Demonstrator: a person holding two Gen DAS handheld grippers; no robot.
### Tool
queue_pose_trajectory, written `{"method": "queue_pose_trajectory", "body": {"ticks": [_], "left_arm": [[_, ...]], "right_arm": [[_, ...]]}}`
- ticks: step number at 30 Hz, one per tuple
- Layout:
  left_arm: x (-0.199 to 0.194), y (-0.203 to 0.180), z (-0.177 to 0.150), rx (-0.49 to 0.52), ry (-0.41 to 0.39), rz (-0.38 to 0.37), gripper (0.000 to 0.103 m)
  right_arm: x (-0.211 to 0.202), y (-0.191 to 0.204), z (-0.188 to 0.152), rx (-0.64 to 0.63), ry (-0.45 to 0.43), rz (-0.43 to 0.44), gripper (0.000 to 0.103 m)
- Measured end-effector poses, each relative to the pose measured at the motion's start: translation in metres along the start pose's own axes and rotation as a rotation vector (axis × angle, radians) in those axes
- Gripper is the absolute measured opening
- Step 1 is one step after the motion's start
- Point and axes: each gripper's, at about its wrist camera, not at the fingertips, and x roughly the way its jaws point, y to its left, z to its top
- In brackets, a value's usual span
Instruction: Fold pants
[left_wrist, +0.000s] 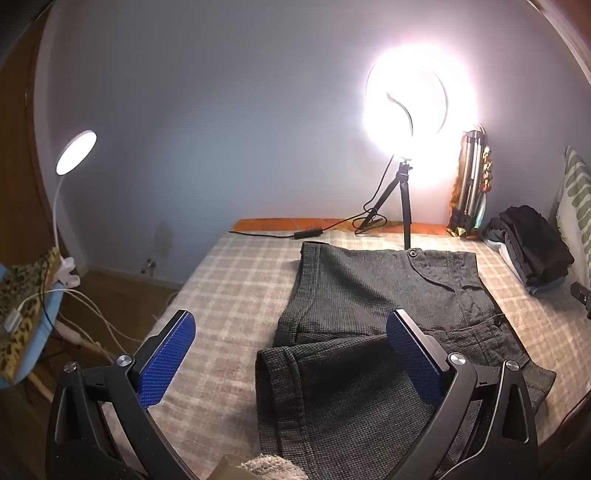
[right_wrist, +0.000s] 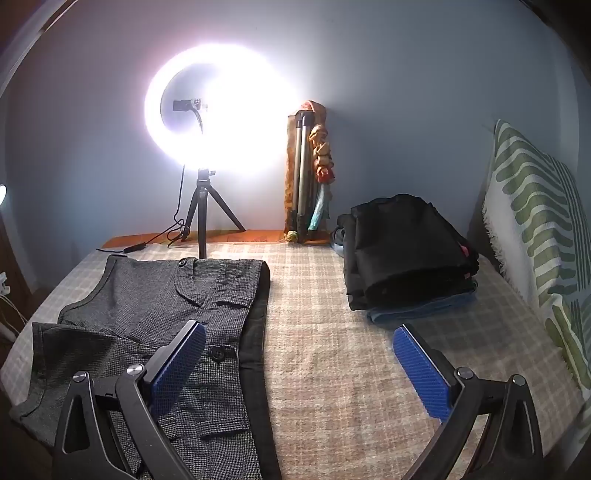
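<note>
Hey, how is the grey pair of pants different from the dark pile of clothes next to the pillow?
The grey pants lie spread out in one layer with only a leg end turned over; the dark pile is folded and stacked. The grey pants show a fine check weave and buttons; the dark pile looks plain black on top, with blue cloth beneath. The pants lie near the ring light; the pile lies beside the pillow. Both rest on the checked blanket.
</note>
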Motion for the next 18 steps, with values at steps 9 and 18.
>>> {"method": "queue_pose_trajectory", "body": {"ticks": [9, 18], "left_arm": [[-0.003, 0.003, 0.001, 0.009, -0.013, 0.005, 0.103], [0.0, -0.002, 0.003, 0.021, -0.005, 0.007, 0.103]], "right_arm": [[0.001, -0.001, -0.001, 0.0, 0.005, 0.005, 0.103], [0.0, -0.001, -0.002, 0.006, 0.0, 0.007, 0.103]]}}
